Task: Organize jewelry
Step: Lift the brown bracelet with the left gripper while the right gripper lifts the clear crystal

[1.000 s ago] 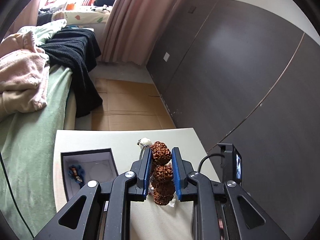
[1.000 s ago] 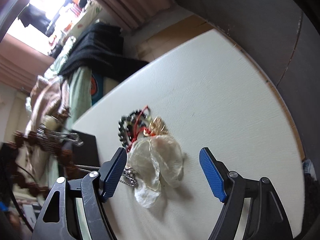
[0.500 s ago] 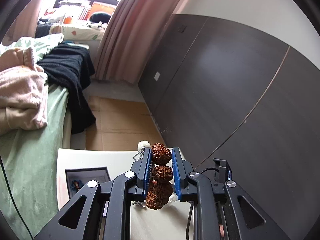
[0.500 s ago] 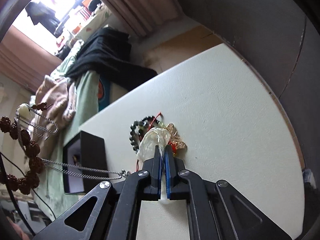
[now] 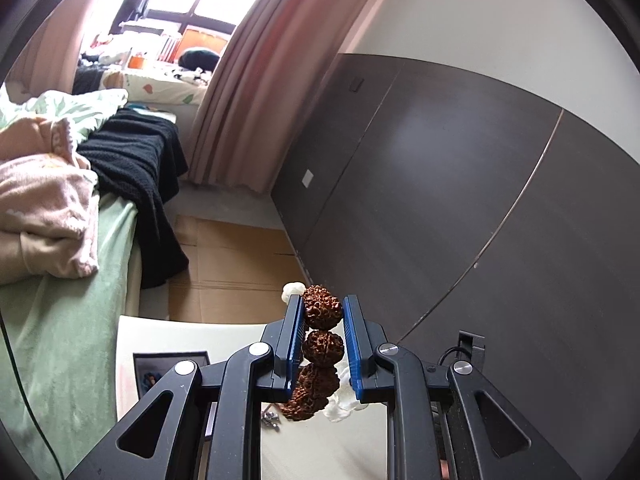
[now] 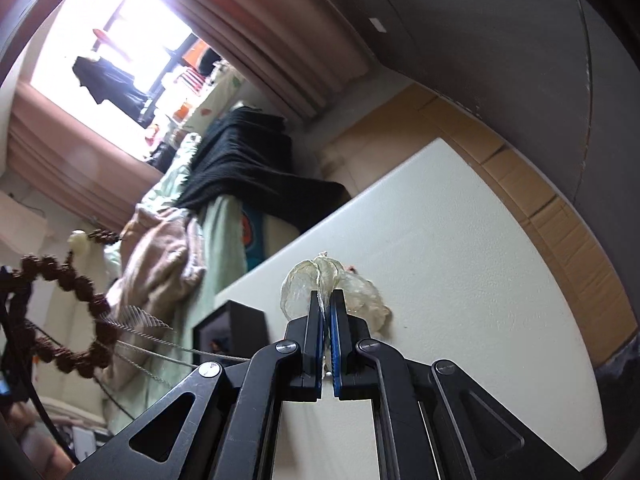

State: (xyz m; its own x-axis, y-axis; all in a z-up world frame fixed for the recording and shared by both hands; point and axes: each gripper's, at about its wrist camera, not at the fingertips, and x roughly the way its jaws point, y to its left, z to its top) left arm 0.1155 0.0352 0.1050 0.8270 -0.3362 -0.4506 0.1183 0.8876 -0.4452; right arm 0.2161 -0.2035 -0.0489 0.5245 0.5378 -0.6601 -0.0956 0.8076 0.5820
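Table [image 6: 460, 240]: box [image 6: 236, 326] at left edge, pouch [image 6: 352, 292] right of it. Bed [image 5: 60, 320] lay left of table; bracelet [image 6: 68, 320] hung over bed side.

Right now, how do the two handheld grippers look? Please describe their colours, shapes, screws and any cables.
The left gripper and right gripper look alike: glossy black plastic linkages with triangular cut-outs, round silver screws at the joints, and two flat fingers faced with blue pads. A thin black cable runs along the left edge of the left wrist view. No markings, sleeves or hands are visible.
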